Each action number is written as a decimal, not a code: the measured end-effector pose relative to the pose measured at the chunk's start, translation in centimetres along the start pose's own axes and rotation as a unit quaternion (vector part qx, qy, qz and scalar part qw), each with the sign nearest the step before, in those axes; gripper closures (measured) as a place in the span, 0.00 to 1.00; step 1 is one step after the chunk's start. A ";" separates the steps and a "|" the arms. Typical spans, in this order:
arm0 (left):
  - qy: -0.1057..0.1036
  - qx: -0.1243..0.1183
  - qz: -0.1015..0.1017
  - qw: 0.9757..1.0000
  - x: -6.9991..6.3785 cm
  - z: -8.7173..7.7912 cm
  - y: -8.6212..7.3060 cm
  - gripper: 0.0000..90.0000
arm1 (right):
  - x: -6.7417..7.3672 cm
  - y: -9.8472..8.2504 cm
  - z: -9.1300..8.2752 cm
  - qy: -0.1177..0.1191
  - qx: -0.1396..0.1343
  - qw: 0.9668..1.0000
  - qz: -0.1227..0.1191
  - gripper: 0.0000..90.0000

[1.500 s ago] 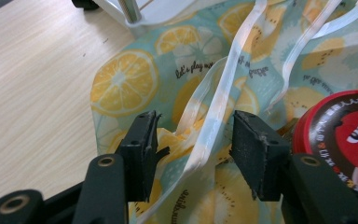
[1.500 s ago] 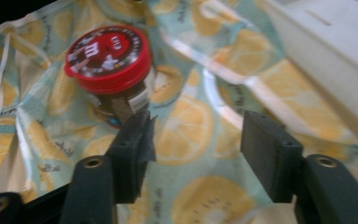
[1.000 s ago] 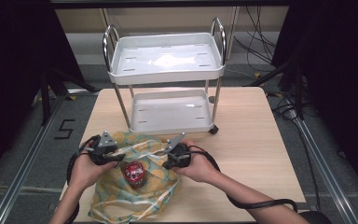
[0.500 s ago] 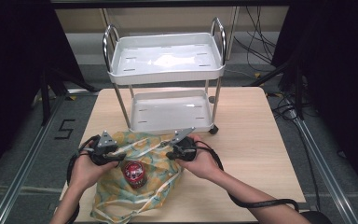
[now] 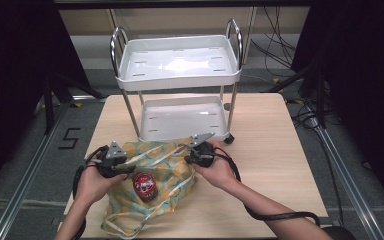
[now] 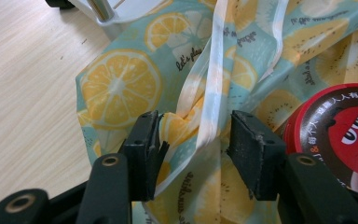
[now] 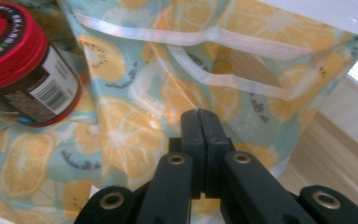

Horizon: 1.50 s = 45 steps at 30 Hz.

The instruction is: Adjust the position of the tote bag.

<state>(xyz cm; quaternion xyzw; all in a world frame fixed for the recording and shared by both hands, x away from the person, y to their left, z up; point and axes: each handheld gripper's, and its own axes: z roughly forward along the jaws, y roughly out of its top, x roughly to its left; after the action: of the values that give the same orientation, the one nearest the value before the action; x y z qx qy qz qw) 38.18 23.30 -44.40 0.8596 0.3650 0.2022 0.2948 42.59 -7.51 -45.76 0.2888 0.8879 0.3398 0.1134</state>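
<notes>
Both hands have drifted slightly apart since a second ago, spreading the fruit-print bag [image 5: 152, 180] on the table [image 5: 280, 150]. Right gripper [image 7: 200, 123] — jaws pressed together, pinching the bag's fabric. Left gripper [image 6: 193, 140] stands half open, a pale handle strap [image 6: 214, 84] between its pads, untouched. The red-lidded jar [image 5: 145, 186] lies on the bag between both grippers, nearer the left one — just to its right.
</notes>
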 end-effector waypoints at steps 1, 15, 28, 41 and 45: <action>0.000 -0.001 0.004 1.000 0.1 -0.2 0.1 0.57 | 0.0 0.1 -0.3 0.005 0.006 1.000 0.018 1.00; -0.008 0.001 0.037 0.999 0.4 -0.3 0.2 0.49 | 0.0 1.4 -0.5 -0.017 -0.070 0.997 -0.003 1.00; 0.020 0.071 0.045 0.996 0.7 1.4 -0.6 0.95 | 0.4 0.0 1.5 0.033 0.028 0.999 0.011 1.00; 0.033 0.018 -0.004 0.999 1.3 -0.9 -0.8 0.55 | 0.3 0.2 0.7 0.016 -0.035 0.999 -0.025 0.83; 0.025 -0.016 -0.006 1.000 1.2 -2.1 -0.6 0.48 | 0.6 0.4 -0.1 0.023 -0.045 0.999 -0.015 0.77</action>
<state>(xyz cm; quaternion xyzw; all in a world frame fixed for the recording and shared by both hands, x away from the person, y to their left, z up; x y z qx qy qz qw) 37.52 25.24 -43.07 0.8473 0.3745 0.2274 0.3002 42.27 -6.99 -45.40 0.2621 0.8781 0.3847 0.1107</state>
